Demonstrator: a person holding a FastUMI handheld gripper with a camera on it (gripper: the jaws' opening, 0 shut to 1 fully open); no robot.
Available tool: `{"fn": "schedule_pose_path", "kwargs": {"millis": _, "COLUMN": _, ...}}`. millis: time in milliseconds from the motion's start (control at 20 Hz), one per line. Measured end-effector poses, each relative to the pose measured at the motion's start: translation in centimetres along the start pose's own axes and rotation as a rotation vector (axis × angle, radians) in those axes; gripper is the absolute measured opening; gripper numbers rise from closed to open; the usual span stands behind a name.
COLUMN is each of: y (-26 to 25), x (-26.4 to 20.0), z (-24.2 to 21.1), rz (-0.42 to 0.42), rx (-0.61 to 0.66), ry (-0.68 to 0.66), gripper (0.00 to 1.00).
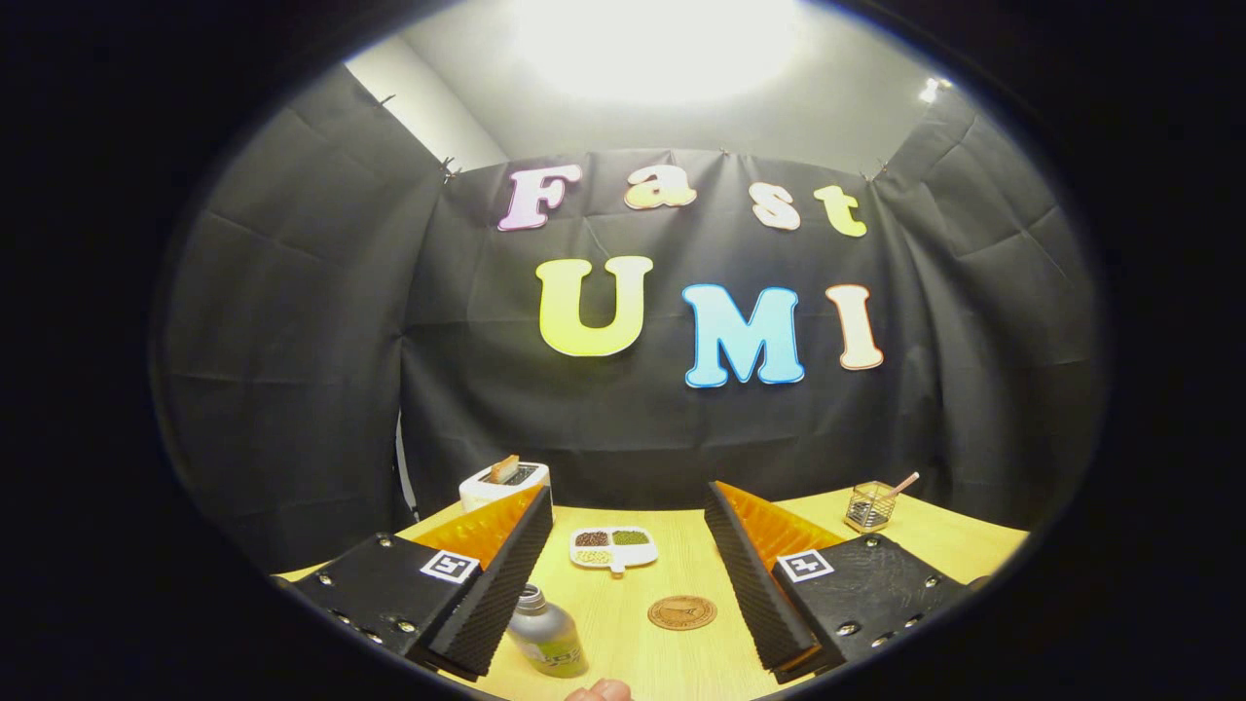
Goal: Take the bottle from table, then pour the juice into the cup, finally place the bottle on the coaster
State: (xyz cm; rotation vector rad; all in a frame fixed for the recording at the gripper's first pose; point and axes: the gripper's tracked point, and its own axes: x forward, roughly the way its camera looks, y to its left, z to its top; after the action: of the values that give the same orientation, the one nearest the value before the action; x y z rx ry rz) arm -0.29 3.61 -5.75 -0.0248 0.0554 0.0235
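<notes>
A small bottle point(547, 638) with a grey cap and a yellow-green label stands on the wooden table point(672, 662), low between my fingers and close to the left fingertip point(506, 574). A round brown coaster point(681, 612) lies flat to its right, nearer the right finger. My gripper point(628, 506) is open wide and raised above the table, with nothing between its fingers. A fingertip of a person's hand point(598, 691) shows just in front of the bottle.
A white divided dish point(613, 547) holding dark, green and yellow grains sits beyond the coaster. A white toaster point(501, 484) with a slice in it stands at the back left. A wire-mesh holder point(868, 504) with a stick in it stands at the back right.
</notes>
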Motion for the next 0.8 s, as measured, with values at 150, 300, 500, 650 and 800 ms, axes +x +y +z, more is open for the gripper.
{"fn": "schedule_pose_path", "kwargs": {"millis": 150, "y": 1.4, "x": 0.1, "z": -1.4, "rz": 0.016, "rx": 0.012, "ry": 0.015, "gripper": 0.96}}
{"fn": "schedule_pose_path", "kwargs": {"millis": 300, "y": 2.6, "x": 0.6, "z": -2.9, "rz": 0.024, "rx": 0.031, "ry": 0.031, "gripper": 0.96}}
{"fn": "schedule_pose_path", "kwargs": {"millis": 500, "y": 4.1, "x": 0.9, "z": -5.0, "rz": 0.032, "rx": 0.019, "ry": 0.064, "gripper": 0.96}}
{"fn": "schedule_pose_path", "kwargs": {"millis": 650, "y": 5.1, "x": 1.2, "z": -6.2, "rz": 0.04, "rx": 0.011, "ry": 0.084, "gripper": 0.96}}
{"fn": "schedule_pose_path", "kwargs": {"millis": 800, "y": 6.0, "x": 1.6, "z": -7.5, "rz": 0.043, "rx": 0.011, "ry": 0.105, "gripper": 0.96}}
